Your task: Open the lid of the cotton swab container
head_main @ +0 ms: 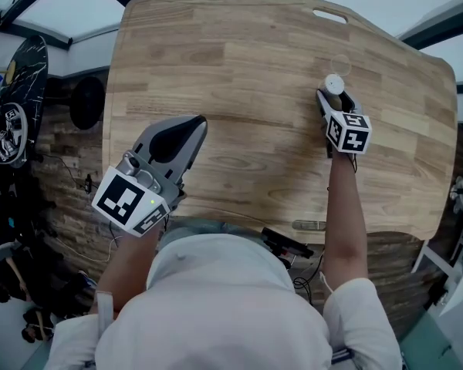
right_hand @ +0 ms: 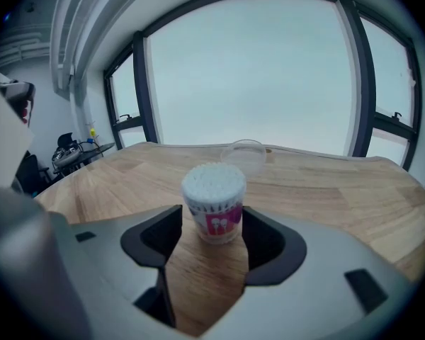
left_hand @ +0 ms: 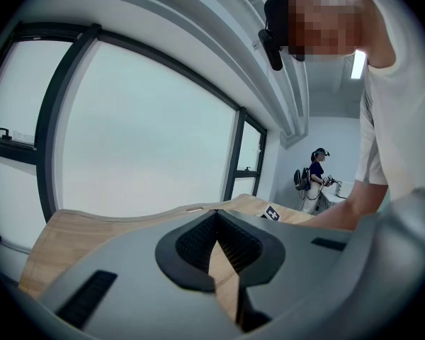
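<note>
The cotton swab container point(head_main: 334, 84) stands upright on the wooden tabletop point(head_main: 255, 52), at about 2 o'clock from the board's middle in the head view. Its top is uncovered and shows a packed disc of white swab heads. The clear round lid point(head_main: 340, 64) lies flat on the wood just past the container, at 12 o'clock from it and apart from it.

The right claw point(head_main: 333, 97) reaches in from 6 o'clock of the container. In the right gripper view the container point(right_hand: 214, 200), with its pink label, sits between the tips of the right claw point(right_hand: 212, 217). The two dark jaws stand at its 3 and 9 o'clock sides, set against the walls and pinching it low down. The lid point(right_hand: 245, 154) shows behind it, toward 1 o'clock. The marker cube point(head_main: 349, 132) rides at the near end of this gripper, above the person's bare forearm.

The left claw point(head_main: 194, 126) hangs near the tabletop's 8 o'clock edge, well apart from the container, pointing toward 1 o'clock. In the left gripper view the left claw point(left_hand: 217, 222) is pressed together at the tips with nothing between the jaws, only a sliver of wood point(left_hand: 92, 225) showing through behind them. Its marker cube point(head_main: 130, 199) faces up.
</note>
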Demonstrator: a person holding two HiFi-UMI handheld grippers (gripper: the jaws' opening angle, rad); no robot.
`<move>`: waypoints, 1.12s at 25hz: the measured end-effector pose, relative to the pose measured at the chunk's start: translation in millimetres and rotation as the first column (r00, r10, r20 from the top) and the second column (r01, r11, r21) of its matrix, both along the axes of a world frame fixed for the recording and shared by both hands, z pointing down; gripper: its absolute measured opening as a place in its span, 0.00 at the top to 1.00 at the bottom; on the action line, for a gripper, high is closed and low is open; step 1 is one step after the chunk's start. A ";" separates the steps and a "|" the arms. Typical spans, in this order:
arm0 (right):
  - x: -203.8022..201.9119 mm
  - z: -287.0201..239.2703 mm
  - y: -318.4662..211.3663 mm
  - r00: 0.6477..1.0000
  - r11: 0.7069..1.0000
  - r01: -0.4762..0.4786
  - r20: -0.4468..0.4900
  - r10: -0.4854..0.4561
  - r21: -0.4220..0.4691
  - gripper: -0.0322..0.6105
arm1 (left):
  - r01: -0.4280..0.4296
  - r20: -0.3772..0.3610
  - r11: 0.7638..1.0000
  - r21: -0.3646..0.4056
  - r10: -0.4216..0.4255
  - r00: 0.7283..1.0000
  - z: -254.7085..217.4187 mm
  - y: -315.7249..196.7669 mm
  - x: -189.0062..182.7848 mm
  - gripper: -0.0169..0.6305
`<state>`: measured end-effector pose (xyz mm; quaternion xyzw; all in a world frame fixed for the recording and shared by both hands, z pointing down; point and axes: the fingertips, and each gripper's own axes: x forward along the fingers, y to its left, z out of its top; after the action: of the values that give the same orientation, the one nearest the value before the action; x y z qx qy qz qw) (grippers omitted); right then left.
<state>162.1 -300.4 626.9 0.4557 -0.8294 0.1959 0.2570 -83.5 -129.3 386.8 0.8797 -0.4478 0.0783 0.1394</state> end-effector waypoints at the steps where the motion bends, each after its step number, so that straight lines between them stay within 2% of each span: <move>1: 0.0 -1.2 3.8 1.000 1.000 0.004 0.005 -0.004 -0.005 0.55 | -0.001 -0.002 1.000 0.003 0.001 1.000 -0.7 -0.1 0.4 0.95; 8: 10.8 -8.9 36.5 1.000 0.999 -0.014 0.026 0.015 -0.041 0.55 | -0.019 -0.012 0.999 0.025 0.020 1.000 -6.5 -0.9 4.8 0.95; 11: 12.0 -24.0 50.2 0.999 1.000 -0.011 0.051 0.012 -0.027 0.56 | -0.029 -0.024 0.999 0.040 0.030 0.999 -11.9 -2.0 7.9 0.95; 13: 9.0 -39.6 59.9 0.998 1.000 0.006 0.066 -0.006 0.000 0.59 | -0.038 -0.036 0.998 0.052 0.040 0.999 -17.0 -1.0 10.3 0.95; 15: 6.4 -58.1 68.9 0.998 0.999 0.019 0.066 -0.022 0.042 0.71 | -0.046 -0.040 0.997 0.063 0.048 0.998 -21.5 0.9 12.0 0.95; 19: 2.7 -98.6 84.6 0.995 0.992 0.032 0.088 -0.043 0.119 0.85 | -0.055 -0.045 0.995 0.085 0.059 0.997 -27.3 1.9 14.4 0.95; 28: -14.8 -197.3 130.4 0.986 0.958 0.054 0.137 -0.096 0.280 0.91 | -0.066 -0.059 0.989 0.133 0.075 0.995 -46.2 5.4 11.1 0.95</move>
<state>147.3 -170.0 429.6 0.4391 -0.8822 0.1021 0.1356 -72.4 -123.9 340.6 0.9043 -0.4159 0.0253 0.0928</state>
